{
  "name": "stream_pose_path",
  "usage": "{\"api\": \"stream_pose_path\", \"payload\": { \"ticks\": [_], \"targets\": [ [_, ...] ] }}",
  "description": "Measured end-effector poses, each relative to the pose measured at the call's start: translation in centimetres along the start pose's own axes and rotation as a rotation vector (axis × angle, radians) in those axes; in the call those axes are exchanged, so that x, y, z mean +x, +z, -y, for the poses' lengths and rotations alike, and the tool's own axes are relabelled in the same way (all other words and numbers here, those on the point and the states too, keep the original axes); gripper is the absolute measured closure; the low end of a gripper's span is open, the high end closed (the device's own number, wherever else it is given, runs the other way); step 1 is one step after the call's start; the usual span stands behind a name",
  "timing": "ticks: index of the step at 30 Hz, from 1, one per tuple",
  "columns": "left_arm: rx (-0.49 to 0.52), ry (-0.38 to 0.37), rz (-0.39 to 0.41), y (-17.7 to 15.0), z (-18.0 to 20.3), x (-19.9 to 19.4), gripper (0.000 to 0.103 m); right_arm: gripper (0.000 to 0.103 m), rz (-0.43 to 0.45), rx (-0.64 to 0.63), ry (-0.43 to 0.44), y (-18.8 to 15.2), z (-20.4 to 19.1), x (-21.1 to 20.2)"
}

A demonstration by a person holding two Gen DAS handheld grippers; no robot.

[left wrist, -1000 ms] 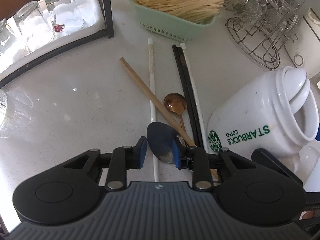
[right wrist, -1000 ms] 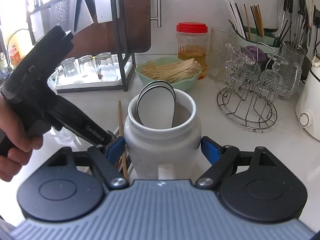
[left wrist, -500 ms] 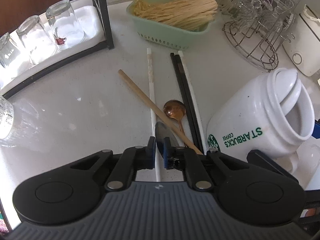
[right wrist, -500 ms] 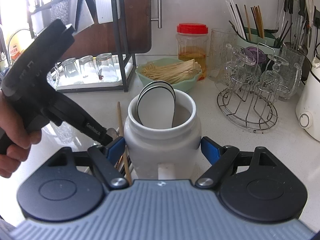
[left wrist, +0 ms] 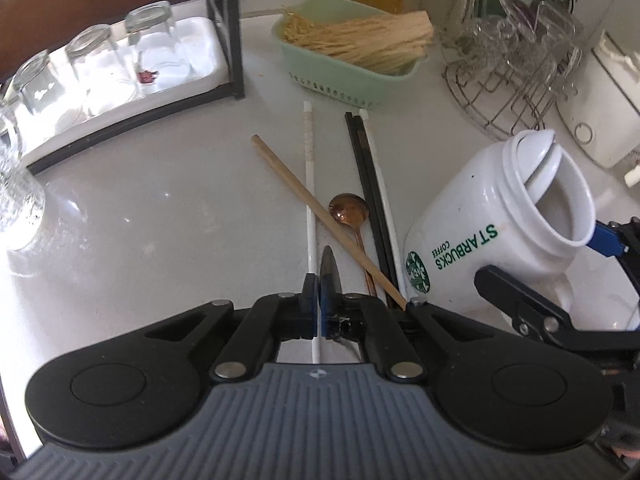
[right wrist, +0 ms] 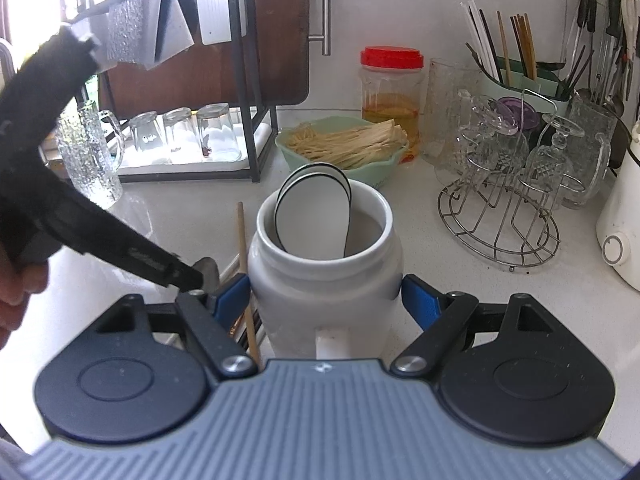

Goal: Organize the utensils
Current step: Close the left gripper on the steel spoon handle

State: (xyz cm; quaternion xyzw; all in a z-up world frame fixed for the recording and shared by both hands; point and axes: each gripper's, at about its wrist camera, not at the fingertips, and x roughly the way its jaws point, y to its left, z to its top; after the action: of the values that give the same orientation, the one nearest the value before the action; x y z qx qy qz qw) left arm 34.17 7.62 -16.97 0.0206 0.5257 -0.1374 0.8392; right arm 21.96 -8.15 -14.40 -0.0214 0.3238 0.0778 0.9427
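The left gripper (left wrist: 319,306) has just pinched its jaws onto the steel spoon (left wrist: 329,270), lifting it off the worktop (left wrist: 160,208); the right gripper (right wrist: 326,298) holds the white jar (right wrist: 324,264), ready for it.

My left gripper (left wrist: 319,298) hides the metal spoon's (left wrist: 329,270) handle; only its bowl edge shows. My right gripper's (right wrist: 326,300) body covers the mug's (right wrist: 324,280) base and the chopsticks' (right wrist: 250,320) near ends.
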Motion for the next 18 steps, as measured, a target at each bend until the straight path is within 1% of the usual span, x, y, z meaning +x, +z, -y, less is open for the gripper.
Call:
{"api": "stream_pose_path", "payload": {
  "ticks": [7, 11, 18],
  "targets": [
    [-0.051, -0.013, 0.019, -1.3, -1.1, -1.1, 0.102, 0.018, -0.02, -0.008, 0.005, 0.4, 0.0, 0.2],
    [-0.073, -0.017, 0.016, -2.2, -1.5, -1.3, 0.102, 0.018, -0.022, -0.008, 0.006, 0.4, 0.1, 0.2],
    [-0.104, -0.03, 0.024, -2.7, -1.8, -1.8, 0.102, 0.018, -0.02, 0.004, 0.003, 0.3, 0.1, 0.2]
  ]
}}
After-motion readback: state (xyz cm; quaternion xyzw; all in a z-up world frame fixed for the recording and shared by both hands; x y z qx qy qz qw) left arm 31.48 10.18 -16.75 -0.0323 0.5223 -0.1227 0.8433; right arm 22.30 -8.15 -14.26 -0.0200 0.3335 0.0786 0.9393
